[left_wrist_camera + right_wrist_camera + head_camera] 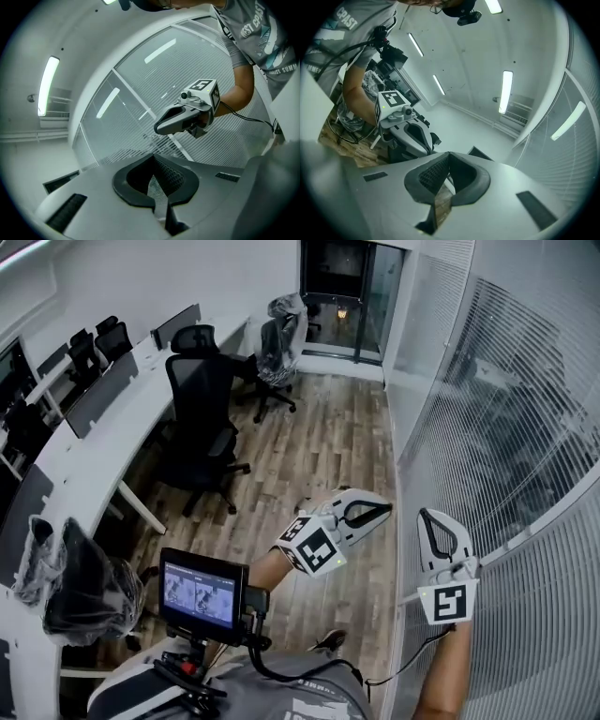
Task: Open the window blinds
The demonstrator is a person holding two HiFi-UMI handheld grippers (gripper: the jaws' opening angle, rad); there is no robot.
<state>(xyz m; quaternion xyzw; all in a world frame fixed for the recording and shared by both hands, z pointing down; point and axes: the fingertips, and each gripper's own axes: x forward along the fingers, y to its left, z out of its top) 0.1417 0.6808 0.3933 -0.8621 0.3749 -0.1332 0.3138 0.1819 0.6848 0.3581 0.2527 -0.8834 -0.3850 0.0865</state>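
Note:
The window blinds (511,418) are thin white horizontal slats that cover the curved glass wall on the right of the head view. They also fill the background of the left gripper view as blinds (136,108). My left gripper (382,510) is held level in the air, jaws shut and empty, pointing toward the blinds. My right gripper (427,516) is close beside it, nearer the slats, with its jaws together and nothing in them. Neither gripper touches the blinds. Each gripper shows in the other's view: the right gripper (160,128) and the left gripper (432,138).
A long white desk (89,442) with dividers runs along the left, with black office chairs (202,418) beside it and plastic-wrapped chairs (281,334) further back. Wooden floor (328,446) lies between desk and glass wall. A small monitor rig (202,592) sits at the person's chest. A dark doorway (347,296) stands at the far end.

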